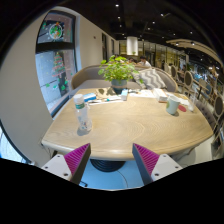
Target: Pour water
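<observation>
Gripper view. Gripper [111, 160]: two fingers with magenta pads [75, 157] on their inner faces, spread wide apart, nothing between them, held back from the near edge of the table. Table [135, 128]: light wood top with rounded corners, seen from its near end, on a dark base visible between the fingers. Water bottle [82, 115]: clear plastic with a green cap, upright, on the table beyond the left finger, near the table's left edge. Cup [173, 105]: pale green, upright, on the far right part of the table, well apart from the bottle. Potted plant [118, 72]: leafy green, in a dark pot, at the table's far end, between bottle and cup in depth and farther off than both. Papers and small flat items [101, 96]: lying near the plant on its left side; what they are cannot be told. Sofa [95, 78]: grey, curved, beyond the table's far end. Window [52, 62]: tall, dark-framed, on the left wall. Chairs [186, 80]: several, to the right, beyond the table. Ceiling: dark, with a white hanging lamp [132, 45].
</observation>
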The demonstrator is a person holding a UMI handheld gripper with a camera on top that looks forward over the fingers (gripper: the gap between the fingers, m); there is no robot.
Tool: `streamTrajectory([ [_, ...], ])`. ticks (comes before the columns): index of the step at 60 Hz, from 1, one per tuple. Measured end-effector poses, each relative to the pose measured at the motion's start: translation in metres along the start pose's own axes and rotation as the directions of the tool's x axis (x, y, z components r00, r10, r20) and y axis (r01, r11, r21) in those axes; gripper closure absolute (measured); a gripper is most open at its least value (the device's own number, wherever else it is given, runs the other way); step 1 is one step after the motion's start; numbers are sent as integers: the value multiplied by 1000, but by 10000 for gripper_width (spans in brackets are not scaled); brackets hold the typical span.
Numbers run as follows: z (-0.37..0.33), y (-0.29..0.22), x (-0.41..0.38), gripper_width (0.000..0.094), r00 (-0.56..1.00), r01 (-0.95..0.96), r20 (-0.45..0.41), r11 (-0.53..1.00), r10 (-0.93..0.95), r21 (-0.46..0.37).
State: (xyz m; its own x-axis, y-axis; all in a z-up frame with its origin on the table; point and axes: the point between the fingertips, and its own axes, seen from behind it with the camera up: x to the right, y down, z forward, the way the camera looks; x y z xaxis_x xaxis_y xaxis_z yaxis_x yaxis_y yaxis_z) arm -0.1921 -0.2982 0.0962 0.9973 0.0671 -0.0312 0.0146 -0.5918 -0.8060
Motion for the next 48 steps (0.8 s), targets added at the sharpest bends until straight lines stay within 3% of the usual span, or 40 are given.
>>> streamTrajectory([
  [11,57,-35,-87,74,997,20,76,996,-27,85],
  [29,174,-77,-126,84,998,31,57,986,-41,161],
  [33,193,-76,-127,149,998,28,55,987,-37,161],
  [41,212,-74,-131,418,998,8,66,986,-19,169],
  [48,216,-77,-132,475,997,24,68,982,-37,185],
])
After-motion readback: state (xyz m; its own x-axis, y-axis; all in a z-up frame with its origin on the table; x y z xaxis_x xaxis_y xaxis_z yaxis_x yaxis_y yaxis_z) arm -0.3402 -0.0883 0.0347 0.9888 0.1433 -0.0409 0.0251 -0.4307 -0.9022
